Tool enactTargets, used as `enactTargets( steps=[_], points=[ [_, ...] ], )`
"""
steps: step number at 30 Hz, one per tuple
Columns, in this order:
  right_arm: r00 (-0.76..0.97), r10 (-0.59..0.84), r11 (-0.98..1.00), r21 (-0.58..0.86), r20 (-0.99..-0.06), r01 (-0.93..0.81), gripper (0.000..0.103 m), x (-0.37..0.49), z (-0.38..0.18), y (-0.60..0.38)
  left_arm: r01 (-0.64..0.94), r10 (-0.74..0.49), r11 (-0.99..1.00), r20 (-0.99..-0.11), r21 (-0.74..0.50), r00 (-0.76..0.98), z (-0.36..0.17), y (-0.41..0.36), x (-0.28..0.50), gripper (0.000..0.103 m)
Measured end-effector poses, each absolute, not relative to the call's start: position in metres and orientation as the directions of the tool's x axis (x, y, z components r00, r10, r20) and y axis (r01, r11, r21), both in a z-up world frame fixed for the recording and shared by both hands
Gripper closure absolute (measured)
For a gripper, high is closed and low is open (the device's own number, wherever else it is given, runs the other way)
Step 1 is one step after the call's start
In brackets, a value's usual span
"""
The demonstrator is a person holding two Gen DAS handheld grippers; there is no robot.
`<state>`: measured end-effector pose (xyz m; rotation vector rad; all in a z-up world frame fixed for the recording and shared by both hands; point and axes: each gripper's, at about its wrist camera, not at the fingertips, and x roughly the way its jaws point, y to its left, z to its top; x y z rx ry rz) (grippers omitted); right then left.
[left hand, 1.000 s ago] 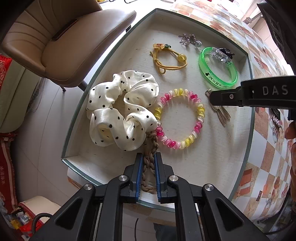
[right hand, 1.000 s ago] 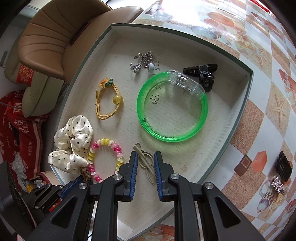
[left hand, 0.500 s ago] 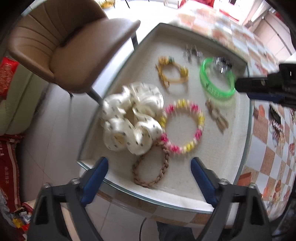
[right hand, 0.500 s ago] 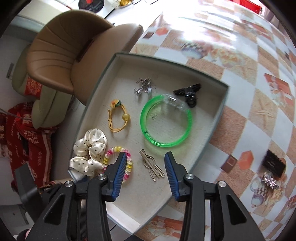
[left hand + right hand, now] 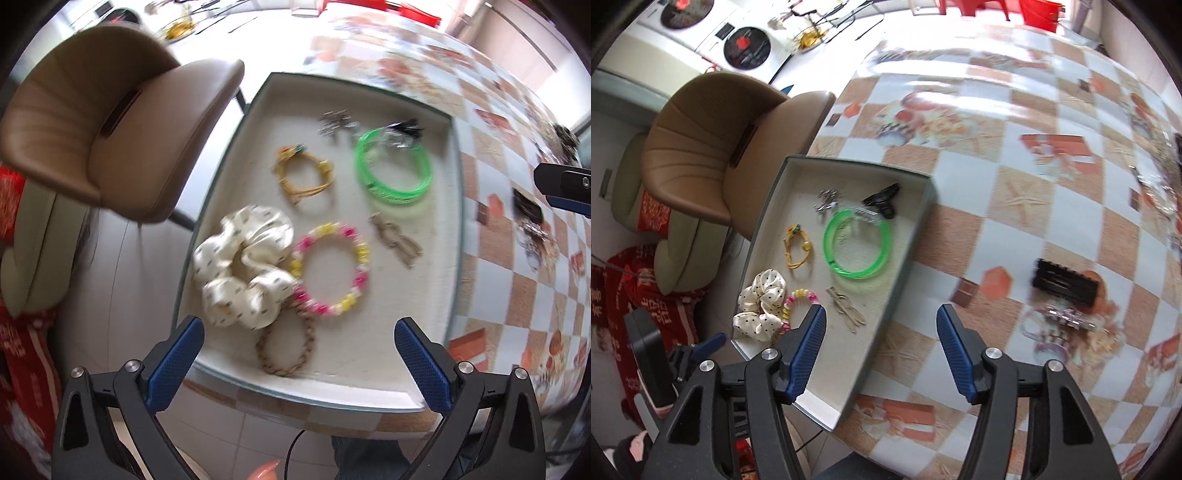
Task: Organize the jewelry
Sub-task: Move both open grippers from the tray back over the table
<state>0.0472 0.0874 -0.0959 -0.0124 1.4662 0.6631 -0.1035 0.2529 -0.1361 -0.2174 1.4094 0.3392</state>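
Blue-padded fingers of the right gripper have just been spreading, nothing between them; the left gripper has likewise just released wide. Beyond the tray, on the tabletop right of the fingers, a black ribbed comb-clip lies crosswise, a sparkly, seemingly rhinestone clip touching it, nearer the right hand.

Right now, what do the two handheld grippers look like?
The left gripper and the right gripper look alike: black angular frames with silver screws, and fingers faced with ribbed blue pads. A thin dark cable hangs below the left one.
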Motion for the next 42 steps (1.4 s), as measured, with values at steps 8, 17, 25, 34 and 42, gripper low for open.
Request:
enactTargets(
  steps=[8, 17, 25, 34, 42],
  points=[
    [0.045, 0.382, 0.878, 0.348, -0.923, -0.33, 0.022, 0.054, -0.086, 0.041, -0.179, 0.086, 0.982, -0.981, 0.054, 0.176, -0.108, 0.202, -0.06, 0.0],
    [0.152, 0.265, 0.919, 0.201, -0.952, -0.34, 0.012, 0.048, -0.086, 0.003, -0.015, 0.082, 0.997, -0.973, 0.081, 0.216, -0.094, 0.16, -0.012, 0.0],
    [0.167, 0.176, 0.929, 0.107, -0.97, -0.354, 0.0, 0.045, -0.1, -0.028, 0.03, 0.09, 0.995, -0.975, 0.098, 0.205, -0.101, 0.146, 0.02, 0.0],
    [0.151, 0.127, 0.904, 0.052, -0.98, -0.423, 0.0, 0.039, -0.117, -0.033, 0.066, 0.066, 0.994, -0.975, 0.081, 0.212, -0.105, 0.137, 0.042, 0.0],
    [0.146, 0.142, 0.876, 0.056, -0.979, -0.478, 0.0, 0.033, -0.13, -0.03, 0.04, 0.054, 0.997, -0.975, 0.064, 0.215, -0.11, 0.135, 0.045, 0.0]
  ],
)
